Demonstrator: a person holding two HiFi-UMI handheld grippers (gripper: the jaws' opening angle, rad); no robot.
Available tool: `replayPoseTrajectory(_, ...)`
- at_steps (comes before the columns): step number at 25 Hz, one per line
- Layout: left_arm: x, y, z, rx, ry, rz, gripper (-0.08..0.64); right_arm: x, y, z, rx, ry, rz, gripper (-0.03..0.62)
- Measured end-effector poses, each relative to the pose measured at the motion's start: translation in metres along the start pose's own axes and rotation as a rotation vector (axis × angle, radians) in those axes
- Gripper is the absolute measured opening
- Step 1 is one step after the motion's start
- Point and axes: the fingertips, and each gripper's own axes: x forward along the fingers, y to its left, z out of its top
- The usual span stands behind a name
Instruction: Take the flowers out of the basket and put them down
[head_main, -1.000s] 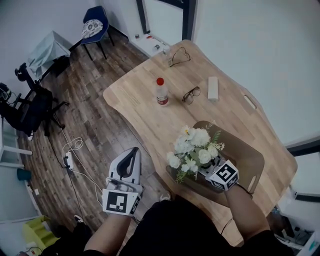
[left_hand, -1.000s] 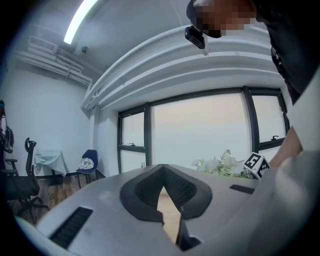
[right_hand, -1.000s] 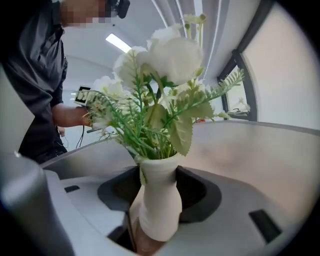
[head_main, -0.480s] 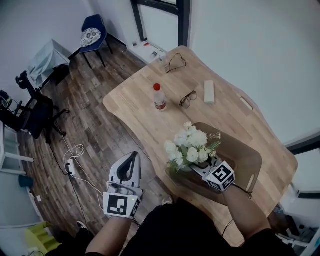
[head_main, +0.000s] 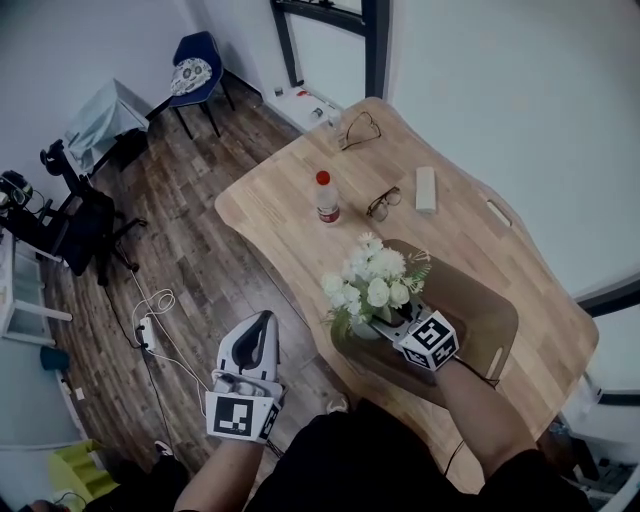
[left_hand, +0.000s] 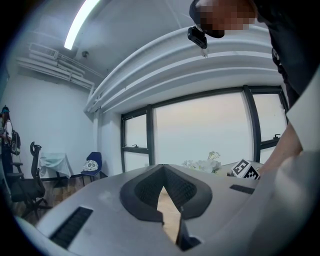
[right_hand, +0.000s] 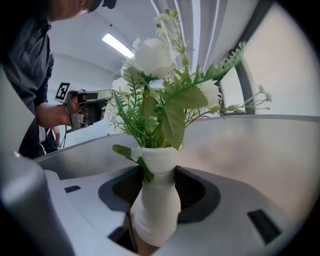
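One broad wooden bench (head_main: 290, 215) carries a brown basket (head_main: 485, 310) at its near end. Off the bench's edge, over the floor (head_main: 190, 235), the left gripper (head_main: 265, 318) hangs with its jaws together and nothing between them. The right gripper (head_main: 386, 322) sits at the basket's left end, jaws clasped on the white-wrapped stem of the flowers (head_main: 372, 282), having just eased a touch wider. The white blooms stand upright over that end. Farther along are a red-capped bottle (head_main: 326, 198) and, beside it, glasses (head_main: 383, 203).
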Motion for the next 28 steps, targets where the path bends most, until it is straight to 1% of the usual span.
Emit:
replayPoseTrajectory(6,-0.004,0.003,0.005,0.001,-0.009,0.014,0.005,-0.014,0.005,0.024,-0.030,-0.054,0.015,0.221)
replayPoseTrajectory(11,-0.003,-0.008,0.010,0.002,-0.027,-0.010,0.005,-0.037,0.007,0.042,-0.039,-0.093,-0.011,0.220)
replayPoseTrajectory(17,0.003,-0.027,0.022,0.003,-0.064,-0.055,0.005,-0.071,0.002,0.059,-0.056,-0.113,-0.087,0.221)
replayPoseTrajectory(21,0.010,-0.041,0.029,0.004,-0.090,-0.098,0.005,-0.093,-0.003,0.068,-0.036,-0.142,-0.146,0.221)
replayPoseTrajectory(28,0.024,-0.064,0.040,0.006,-0.127,-0.179,0.005,-0.129,-0.005,0.085,-0.039,-0.187,-0.228,0.221)
